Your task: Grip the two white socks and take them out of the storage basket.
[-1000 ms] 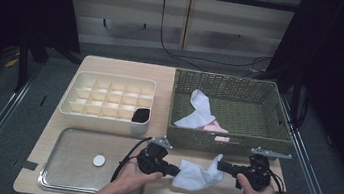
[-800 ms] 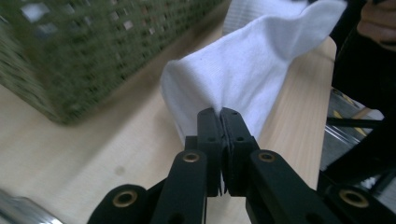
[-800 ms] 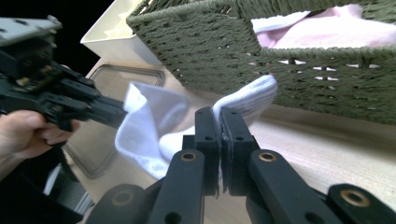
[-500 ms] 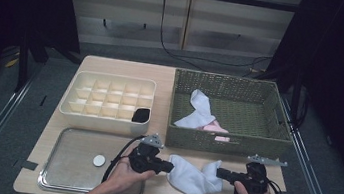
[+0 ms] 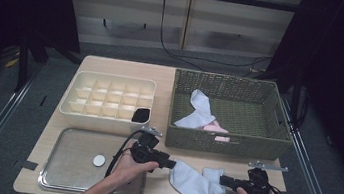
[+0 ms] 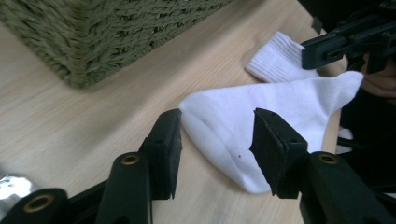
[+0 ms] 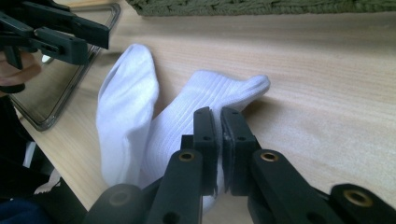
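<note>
Change: both hands have sunk toward the tabletop's front edge, and the white sock [image 5: 194, 181] now lies flat.
Left gripper [image 5: 167, 164]: jaws have just been opening, released, astride the sock's toe without pressing it.
White sock: near the front edge, right of the metal tray [image 5: 57, 170].
Right gripper [image 5: 225, 181]: clenched on the sock's ribbed cuff.

We have brought the white sock [image 5: 195, 182] down from the air in front of the wicker basket [image 5: 225, 140] onto the table, where it lies flat. Our left gripper [image 5: 169, 165] has just been opening, its jaws apart around the toe end, no longer pinching it.
</note>
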`<state>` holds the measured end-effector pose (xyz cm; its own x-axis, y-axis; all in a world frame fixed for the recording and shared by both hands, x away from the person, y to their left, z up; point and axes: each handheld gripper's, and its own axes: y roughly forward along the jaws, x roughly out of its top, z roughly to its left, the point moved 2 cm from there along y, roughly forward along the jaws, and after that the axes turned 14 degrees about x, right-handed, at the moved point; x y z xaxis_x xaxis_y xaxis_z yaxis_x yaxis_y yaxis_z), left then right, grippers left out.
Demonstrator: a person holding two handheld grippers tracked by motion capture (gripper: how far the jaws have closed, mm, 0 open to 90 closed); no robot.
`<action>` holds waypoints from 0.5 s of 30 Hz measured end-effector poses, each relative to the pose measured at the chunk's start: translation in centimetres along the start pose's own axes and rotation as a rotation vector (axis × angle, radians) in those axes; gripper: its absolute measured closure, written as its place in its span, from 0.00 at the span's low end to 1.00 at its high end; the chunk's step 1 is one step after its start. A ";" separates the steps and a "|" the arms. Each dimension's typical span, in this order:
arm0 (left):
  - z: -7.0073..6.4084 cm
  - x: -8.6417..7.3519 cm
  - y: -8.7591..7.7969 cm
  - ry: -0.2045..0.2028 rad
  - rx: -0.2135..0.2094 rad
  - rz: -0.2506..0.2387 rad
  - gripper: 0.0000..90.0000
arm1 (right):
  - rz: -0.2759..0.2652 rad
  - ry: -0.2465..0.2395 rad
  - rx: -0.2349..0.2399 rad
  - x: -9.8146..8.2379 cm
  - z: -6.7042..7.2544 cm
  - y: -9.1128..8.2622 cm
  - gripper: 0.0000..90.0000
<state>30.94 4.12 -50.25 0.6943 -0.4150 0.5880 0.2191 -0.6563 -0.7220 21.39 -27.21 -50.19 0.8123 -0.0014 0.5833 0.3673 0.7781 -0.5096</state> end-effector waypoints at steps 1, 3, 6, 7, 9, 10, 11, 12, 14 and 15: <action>0.0 0.0 0.3 -0.007 0.003 0.009 0.57 | 0.000 -0.001 0.001 0.1 0.1 0.0 0.95; -0.1 -0.1 0.9 -0.002 0.048 0.025 0.58 | -0.010 -0.001 0.005 0.2 0.2 -0.1 0.95; 0.0 0.1 1.7 -0.016 0.011 0.025 0.59 | -0.009 0.002 0.007 0.2 0.1 0.0 0.95; -0.2 0.2 1.8 -0.022 0.011 0.025 0.59 | -0.010 -0.003 0.011 0.2 0.1 0.1 0.95; -0.4 0.2 2.0 -0.005 0.003 0.033 0.63 | -0.012 -0.001 0.011 0.2 0.2 0.0 0.95; -0.5 0.2 2.1 0.030 0.038 0.037 0.69 | -0.009 -0.003 0.012 0.2 0.2 0.0 0.95; -0.5 0.2 2.2 0.029 0.028 0.041 0.77 | -0.010 0.001 0.013 0.2 0.1 0.0 0.95; -0.6 0.2 2.4 0.038 0.028 0.045 0.82 | -0.010 -0.001 0.014 0.2 0.1 0.0 0.95; -0.7 0.2 2.5 0.057 0.019 0.034 0.94 | -0.012 -0.004 0.020 0.2 0.2 0.0 0.95; -0.7 0.2 2.4 0.054 -0.004 0.023 0.96 | -0.012 -0.003 0.018 0.2 0.2 0.0 0.95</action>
<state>31.13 2.01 -51.55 0.6613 -0.4633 0.5899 0.2008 -0.6484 -0.7344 21.47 -27.09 -49.93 0.8066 -0.0086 0.5911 0.3683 0.7895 -0.4910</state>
